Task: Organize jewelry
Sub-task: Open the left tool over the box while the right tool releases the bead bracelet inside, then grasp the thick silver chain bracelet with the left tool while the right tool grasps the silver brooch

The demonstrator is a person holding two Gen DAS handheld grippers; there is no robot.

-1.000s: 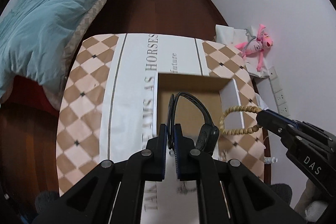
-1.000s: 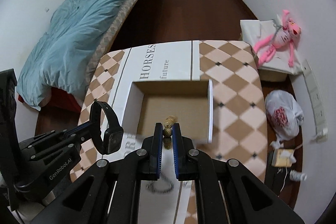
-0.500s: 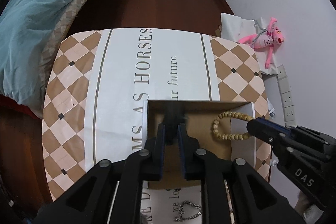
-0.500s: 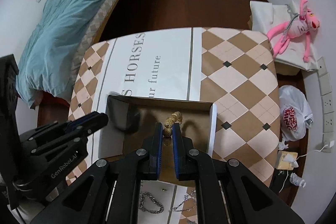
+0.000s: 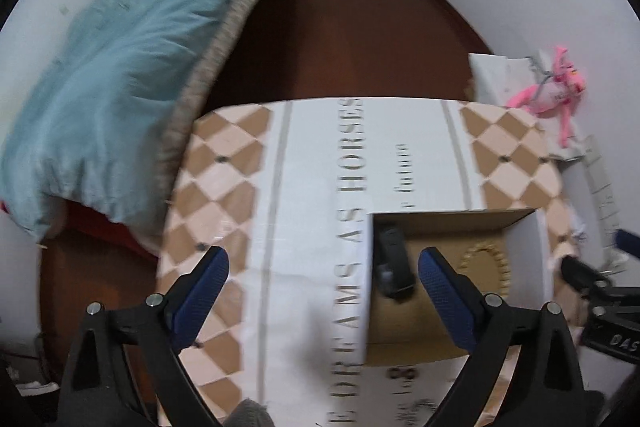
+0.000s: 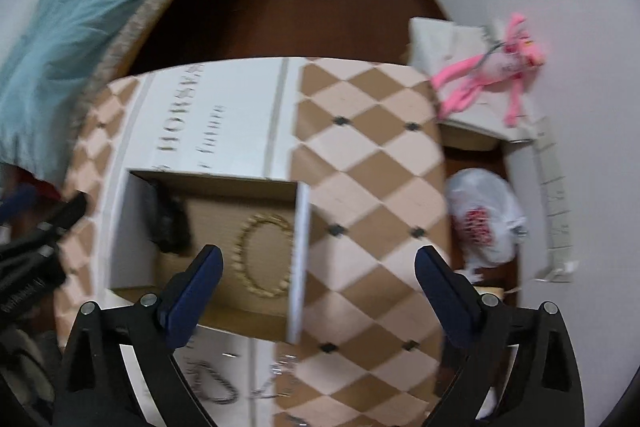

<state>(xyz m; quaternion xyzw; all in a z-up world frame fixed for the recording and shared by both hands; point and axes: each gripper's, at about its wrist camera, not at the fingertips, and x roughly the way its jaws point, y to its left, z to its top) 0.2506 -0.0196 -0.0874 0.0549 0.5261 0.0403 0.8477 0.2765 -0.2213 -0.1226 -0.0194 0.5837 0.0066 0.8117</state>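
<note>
A box (image 6: 302,247) sits on the table (image 6: 368,155); inside it, a watch (image 6: 166,219) lies left of a bead bracelet (image 6: 262,255). Chains (image 6: 212,385) lie on the table before the box.

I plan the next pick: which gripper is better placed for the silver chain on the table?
Right gripper: jaws open, and the silver chain lies just below it, outside the cardboard box.

A teal duvet (image 5: 120,67) covers the bed; a pink plush toy (image 6: 496,67) lies on white bags; a plastic bag (image 6: 486,219) sits below.
</note>
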